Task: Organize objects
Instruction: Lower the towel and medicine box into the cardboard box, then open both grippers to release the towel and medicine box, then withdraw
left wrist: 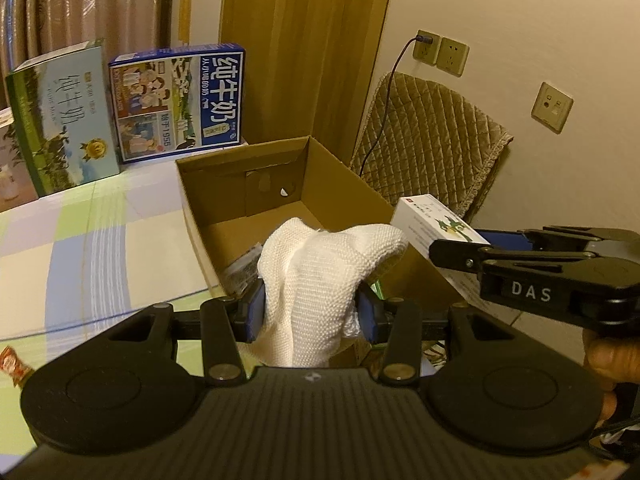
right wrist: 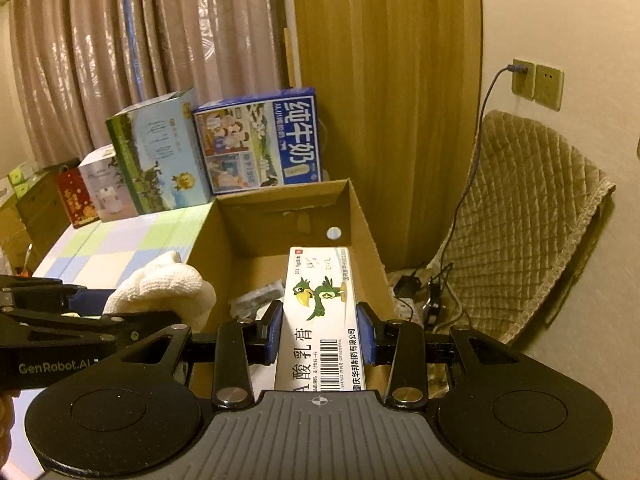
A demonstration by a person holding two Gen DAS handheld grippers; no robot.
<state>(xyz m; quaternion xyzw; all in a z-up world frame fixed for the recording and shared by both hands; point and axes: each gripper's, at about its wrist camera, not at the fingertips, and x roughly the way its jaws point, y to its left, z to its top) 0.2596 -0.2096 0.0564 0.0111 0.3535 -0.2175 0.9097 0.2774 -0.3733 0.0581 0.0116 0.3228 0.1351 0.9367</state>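
White knitted cloth bulges centre-frame from the left hand-held gripper, clamped; the right hand-held gripper pinches an ointment box. Both hover over the cardboard box; trailing cloth could snag its rim.

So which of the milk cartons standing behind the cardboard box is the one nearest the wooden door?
The blue milk carton with the white characters on its blue panel. It stands right beside the wooden door; the green-and-pale-blue milk carton stands to its left, nearer the curtain.

Coarse white knit cloth; matt brown cardboard box; glossy printed paperboard carton.
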